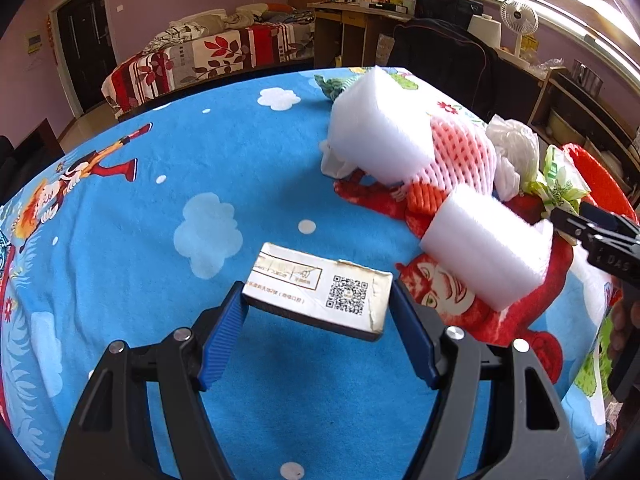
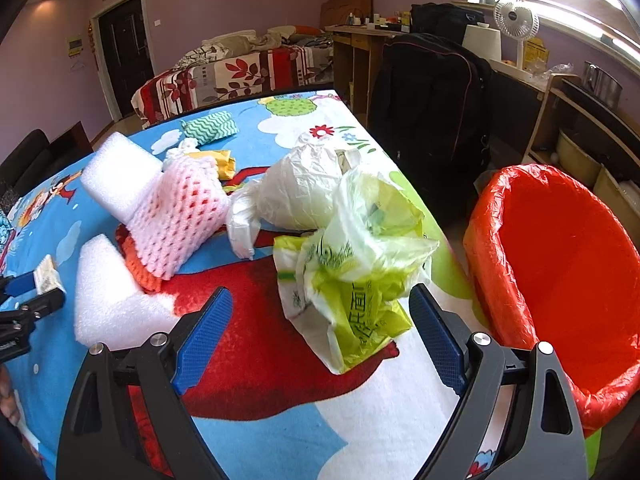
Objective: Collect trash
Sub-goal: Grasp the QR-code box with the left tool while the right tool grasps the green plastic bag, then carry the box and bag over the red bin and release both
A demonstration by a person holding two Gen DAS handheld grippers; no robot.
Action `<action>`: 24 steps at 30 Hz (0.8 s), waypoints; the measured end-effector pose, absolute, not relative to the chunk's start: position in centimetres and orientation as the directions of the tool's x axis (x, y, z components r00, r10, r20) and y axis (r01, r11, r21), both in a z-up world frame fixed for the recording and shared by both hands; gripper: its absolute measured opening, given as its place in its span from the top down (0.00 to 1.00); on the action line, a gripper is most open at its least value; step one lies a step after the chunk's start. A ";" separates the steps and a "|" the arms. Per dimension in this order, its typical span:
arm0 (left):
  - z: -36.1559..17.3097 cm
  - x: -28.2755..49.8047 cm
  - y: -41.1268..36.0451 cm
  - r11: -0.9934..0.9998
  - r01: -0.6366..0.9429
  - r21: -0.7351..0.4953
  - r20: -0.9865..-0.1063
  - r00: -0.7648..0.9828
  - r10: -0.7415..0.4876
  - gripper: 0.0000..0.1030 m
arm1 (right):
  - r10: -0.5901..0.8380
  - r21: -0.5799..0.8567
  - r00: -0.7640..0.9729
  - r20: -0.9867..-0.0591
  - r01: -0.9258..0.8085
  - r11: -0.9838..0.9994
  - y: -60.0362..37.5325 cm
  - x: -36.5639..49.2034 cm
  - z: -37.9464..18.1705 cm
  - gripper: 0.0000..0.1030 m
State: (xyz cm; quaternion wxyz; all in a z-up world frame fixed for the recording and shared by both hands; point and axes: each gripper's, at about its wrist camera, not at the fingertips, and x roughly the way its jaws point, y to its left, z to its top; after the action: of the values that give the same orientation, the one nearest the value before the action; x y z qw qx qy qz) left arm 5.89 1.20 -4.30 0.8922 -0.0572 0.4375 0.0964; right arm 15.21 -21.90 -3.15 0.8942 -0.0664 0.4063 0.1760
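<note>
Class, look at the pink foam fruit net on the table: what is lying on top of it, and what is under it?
A white foam block lies over one end of the pink foam net. An orange net pokes out from beneath. How far it runs underneath is covered.

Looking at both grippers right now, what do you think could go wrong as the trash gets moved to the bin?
1. The left gripper holds the small box by its ends, tilted off the cloth; that narrow grip might slip.
2. The right gripper stands open around the green plastic bag; closing may catch only loose film, so the bag could slide out.
3. The red-lined bin sits off the table's edge, so anything dropped early would probably land on the floor.
</note>
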 end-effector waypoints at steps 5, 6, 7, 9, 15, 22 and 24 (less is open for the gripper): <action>-3.7 5.9 1.0 0.974 -0.227 -0.016 -0.785 0.606 0.128 0.32 | 0.257 0.029 0.594 -0.763 -0.365 0.930 -21.8 15.8 -3.6 0.20; -3.6 6.0 1.0 0.974 -0.227 -0.017 -0.784 0.607 0.128 0.32 | 0.251 0.025 0.588 -0.769 -0.364 0.931 -21.8 15.9 -3.8 0.23; -3.5 6.0 0.9 0.974 -0.228 -0.019 -0.783 0.609 0.127 0.32 | 0.251 0.025 0.588 -0.769 -0.364 0.931 -21.8 15.9 -3.8 0.25; -3.4 6.1 0.8 0.974 -0.227 -0.018 -0.781 0.611 0.127 0.32 | 0.243 0.019 0.587 -0.772 -0.361 0.933 -21.8 16.1 -4.0 0.33; -3.0 6.2 0.4 0.975 -0.222 -0.018 -0.777 0.617 0.126 0.32 | 0.235 0.009 0.589 -0.773 -0.361 0.932 -21.9 16.3 -3.8 0.48; -2.3 6.2 0.4 0.975 -0.222 -0.017 -0.768 0.627 0.130 0.32 | 0.244 0.014 0.605 -0.758 -0.359 0.933 -22.1 15.8 -2.7 0.52; -2.0 6.2 0.3 0.975 -0.223 -0.016 -0.763 0.633 0.132 0.32 | 0.250 0.014 0.620 -0.744 -0.360 0.933 -22.2 15.4 -1.8 0.52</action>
State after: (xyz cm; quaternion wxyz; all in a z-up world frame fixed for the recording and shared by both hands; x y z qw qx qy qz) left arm 6.20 0.35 -1.98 0.9020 -0.0543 0.4168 0.0984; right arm 15.36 -22.19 -1.80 0.8973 -0.0682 0.4015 0.1701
